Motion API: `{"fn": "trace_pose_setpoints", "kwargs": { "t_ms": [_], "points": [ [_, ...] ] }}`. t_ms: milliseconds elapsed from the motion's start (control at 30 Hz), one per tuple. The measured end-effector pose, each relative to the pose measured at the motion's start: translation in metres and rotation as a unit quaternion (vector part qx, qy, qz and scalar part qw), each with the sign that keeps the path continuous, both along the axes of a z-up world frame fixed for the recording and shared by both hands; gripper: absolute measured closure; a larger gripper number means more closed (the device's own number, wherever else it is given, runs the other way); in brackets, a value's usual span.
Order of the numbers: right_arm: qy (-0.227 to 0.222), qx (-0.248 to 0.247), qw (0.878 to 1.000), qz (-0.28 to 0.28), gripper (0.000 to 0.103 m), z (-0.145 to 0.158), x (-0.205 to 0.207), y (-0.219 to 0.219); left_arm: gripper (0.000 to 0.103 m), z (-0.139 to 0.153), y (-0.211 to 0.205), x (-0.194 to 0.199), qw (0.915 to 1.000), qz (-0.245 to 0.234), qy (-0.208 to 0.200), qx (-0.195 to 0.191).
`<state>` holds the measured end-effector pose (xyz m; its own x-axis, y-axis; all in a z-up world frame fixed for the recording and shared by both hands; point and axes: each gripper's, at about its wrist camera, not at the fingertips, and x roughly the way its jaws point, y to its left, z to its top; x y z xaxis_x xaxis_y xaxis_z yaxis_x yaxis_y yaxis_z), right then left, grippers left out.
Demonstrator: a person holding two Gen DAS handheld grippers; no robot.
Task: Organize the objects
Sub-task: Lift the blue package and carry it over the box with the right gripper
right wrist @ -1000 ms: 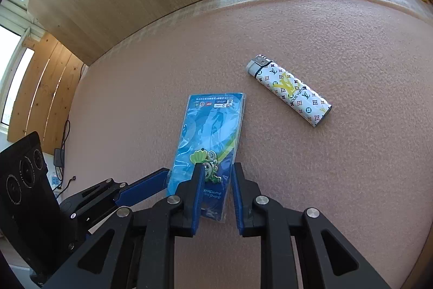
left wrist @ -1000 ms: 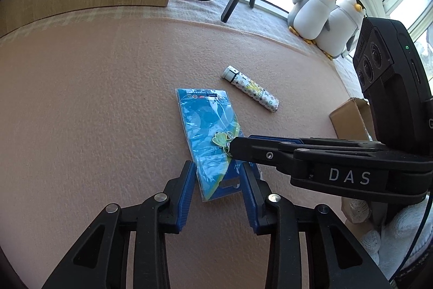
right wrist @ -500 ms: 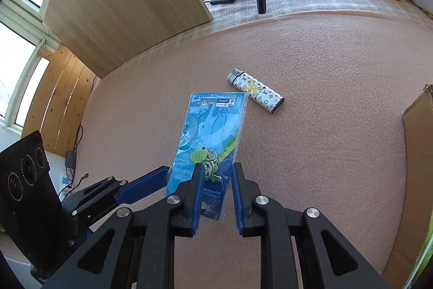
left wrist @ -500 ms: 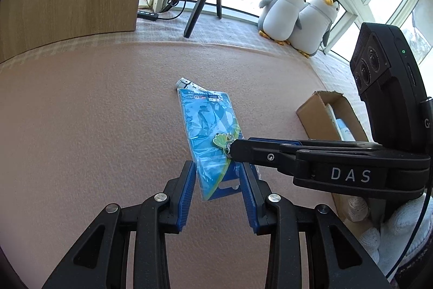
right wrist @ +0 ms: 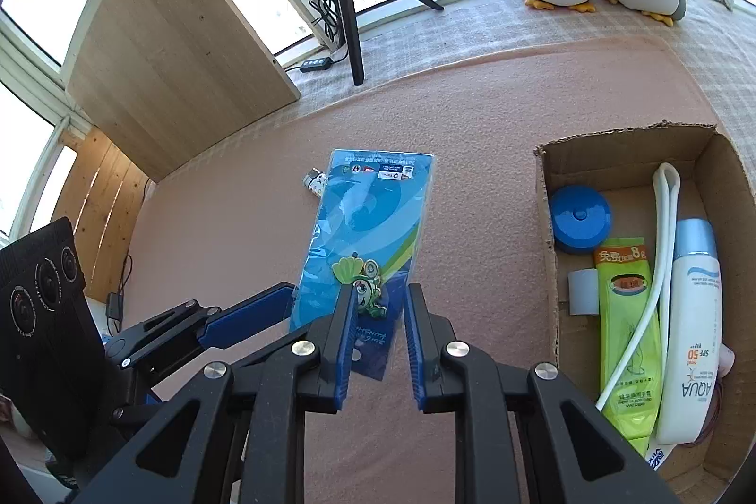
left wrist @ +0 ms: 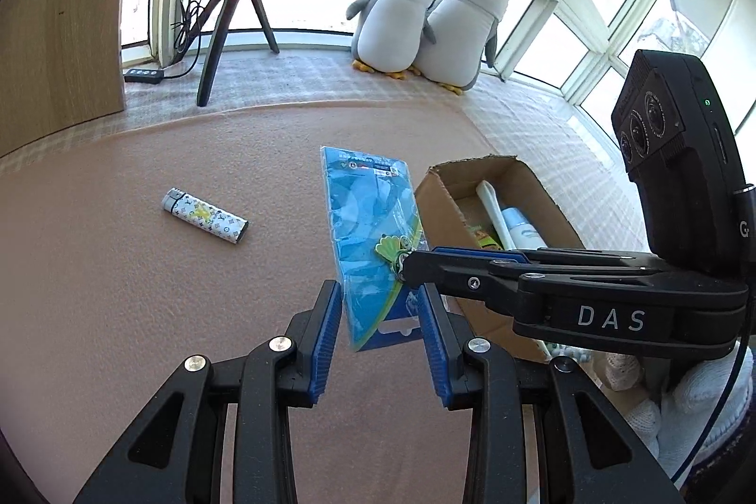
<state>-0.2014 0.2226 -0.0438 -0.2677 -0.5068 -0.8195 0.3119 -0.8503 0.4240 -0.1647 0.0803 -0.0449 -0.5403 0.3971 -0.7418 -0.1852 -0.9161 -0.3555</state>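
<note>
A flat blue packet (left wrist: pixel 368 230) with a green frog charm hangs in the air above the pink mat (left wrist: pixel 118 315). My left gripper (left wrist: pixel 378 296) is shut on its lower end, with the pads against its two side edges. From the right, my right gripper (left wrist: pixel 411 268) also grips it near the charm. In the right wrist view the packet (right wrist: pixel 373 220) runs forward between the right gripper (right wrist: pixel 380 296) fingers, and a left finger (right wrist: pixel 250 310) reaches its left edge. A patterned white lighter (left wrist: pixel 205 216) lies on the mat to the left, half hidden behind the packet (right wrist: pixel 315 180).
An open cardboard box (right wrist: pixel 548 268) sits on the mat to the right, holding a blue round tin (right wrist: pixel 580 218), a green tube (right wrist: pixel 623 315), a white bottle (right wrist: pixel 690 315) and a white cable. Two plush penguins (left wrist: pixel 425 22), a tripod (left wrist: pixel 227 22) and a wooden board (right wrist: pixel 175 46) stand at the back.
Both grippers have carried the packet up and to the right, away from the lighter. The box has come fully into view. Neither grip has changed.
</note>
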Motion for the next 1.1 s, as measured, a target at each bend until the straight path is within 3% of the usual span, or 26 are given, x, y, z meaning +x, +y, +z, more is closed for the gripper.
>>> {"fn": "trace_pose_setpoints", "kwargs": {
  "t_ms": [333, 667, 1100],
  "points": [
    [0.006, 0.005, 0.999, -0.046, 0.085, 0.005, -0.006, 0.07, 0.067, 0.004, 0.076, -0.017, 0.9987, -0.051, 0.004, -0.001],
    [0.003, 0.011, 0.997, -0.076, 0.085, 0.002, -0.011, 0.11, 0.067, 0.0, 0.127, -0.029, 0.9964, -0.085, 0.0, -0.005],
    [0.009, 0.031, 0.995, -0.097, 0.084, 0.0, -0.013, 0.127, 0.065, -0.004, 0.135, -0.032, 0.996, -0.088, -0.007, -0.013]
  ]
}}
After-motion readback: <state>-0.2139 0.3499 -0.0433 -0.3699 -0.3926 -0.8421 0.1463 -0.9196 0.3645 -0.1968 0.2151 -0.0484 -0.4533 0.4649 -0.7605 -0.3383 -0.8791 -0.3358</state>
